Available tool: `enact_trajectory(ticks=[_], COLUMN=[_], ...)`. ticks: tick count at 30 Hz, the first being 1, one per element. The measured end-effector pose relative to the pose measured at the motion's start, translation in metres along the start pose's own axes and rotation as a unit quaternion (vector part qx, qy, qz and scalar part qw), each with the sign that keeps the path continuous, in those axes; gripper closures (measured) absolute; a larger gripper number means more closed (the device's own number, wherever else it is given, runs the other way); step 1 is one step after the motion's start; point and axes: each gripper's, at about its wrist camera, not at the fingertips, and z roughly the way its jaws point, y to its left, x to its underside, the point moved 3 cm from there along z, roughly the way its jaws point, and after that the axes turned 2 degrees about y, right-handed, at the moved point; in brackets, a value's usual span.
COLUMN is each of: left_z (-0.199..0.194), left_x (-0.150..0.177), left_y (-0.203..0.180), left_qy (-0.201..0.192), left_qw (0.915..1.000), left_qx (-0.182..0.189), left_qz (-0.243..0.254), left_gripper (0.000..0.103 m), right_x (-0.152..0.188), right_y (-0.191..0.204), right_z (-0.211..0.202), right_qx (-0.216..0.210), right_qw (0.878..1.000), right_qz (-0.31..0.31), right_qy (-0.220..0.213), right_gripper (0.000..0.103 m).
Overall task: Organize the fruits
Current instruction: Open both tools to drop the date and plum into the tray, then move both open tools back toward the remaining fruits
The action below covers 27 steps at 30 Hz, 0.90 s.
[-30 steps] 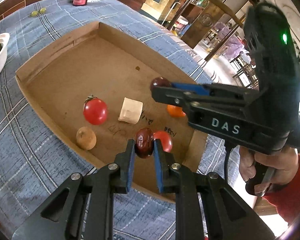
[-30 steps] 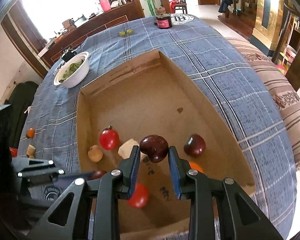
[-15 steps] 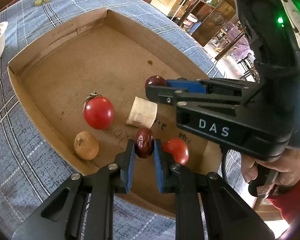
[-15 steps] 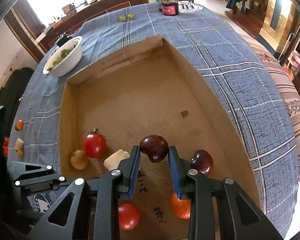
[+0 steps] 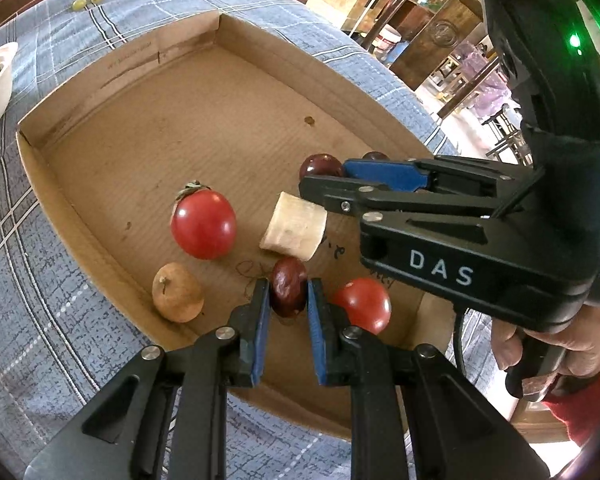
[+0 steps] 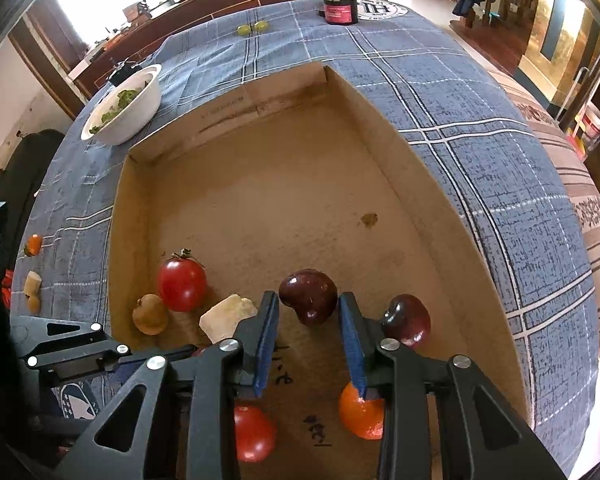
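Observation:
A shallow cardboard box [image 5: 140, 52] lies on the blue checked tablecloth. My left gripper [image 5: 287, 285] is shut on a small dark red fruit [image 5: 288, 292] just above the box floor near the front wall. My right gripper [image 6: 308, 295] has its jaws opening. A rounder dark red fruit [image 6: 308, 300] sits on the box floor between its pads, with a thin gap on each side. Around them lie a large tomato [image 5: 203, 224], a tan fruit [image 5: 176, 298], a pale chunk [image 5: 294, 226], a small tomato [image 5: 364, 304], an orange [image 6: 360, 414] and another dark fruit [image 6: 406, 320].
A white bowl of greens [image 6: 124, 108] stands beyond the box's far left corner. Two green grapes [image 6: 252, 28] and a dark jar [image 6: 340, 10] are at the far table edge. Small fruit pieces [image 6: 33, 244] lie on the cloth to the left. A hand [image 5: 560, 344] holds the right gripper.
The right gripper's pads have spread away from the round dark fruit, which now rests free between them. Both grippers have come lower over the box. The left grip is unchanged.

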Motion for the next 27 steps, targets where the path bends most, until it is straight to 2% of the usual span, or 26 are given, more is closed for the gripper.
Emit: enact_trajectory(ticks=[2,5,7,8,15,19,27], left_z=[-0.002,-0.012,-0.019,-0.022,-0.048,-0.061,-0.085], left_x=[0.001,0.005,0.006,0.006,0.012,0.017,0.051], left_y=[0.001,0.006,0.007,0.008,0.017,0.03,0.066], left_qy=[-0.003,-0.011,-0.018,-0.021,-0.041,-0.056,-0.066], left_qw=[1.0,0.9999,0.9997,0.9997,0.9989,0.998,0.9959], left_qx=[0.005,0.012,0.013,0.013,0.019,0.016,0.003], left_qz=[-0.003,-0.006,-0.006,-0.006,-0.013,-0.027,-0.062], left_gripper=[0.082,0.076,0.064,0.062,0.061,0.06,0.059], right_x=[0.001,0.002,0.003,0.003,0.007,0.012,0.025], right_y=[-0.001,-0.001,0.0,0.0,0.008,0.012,0.041], right_z=[-0.005,-0.014,-0.021,-0.026,-0.057,-0.072,-0.085], right_qx=[0.0,0.001,0.003,0.005,0.01,0.004,-0.02], right_qw=[1.0,1.0,1.0,1.0,0.998,0.996,0.995], right_qz=[0.002,0.004,0.007,0.007,0.012,0.024,0.025], right_qy=[-0.007,-0.016,-0.024,-0.029,-0.065,-0.083,-0.095], right_gripper=[0.053,0.053,0.053,0.052,0.04,0.037,0.035])
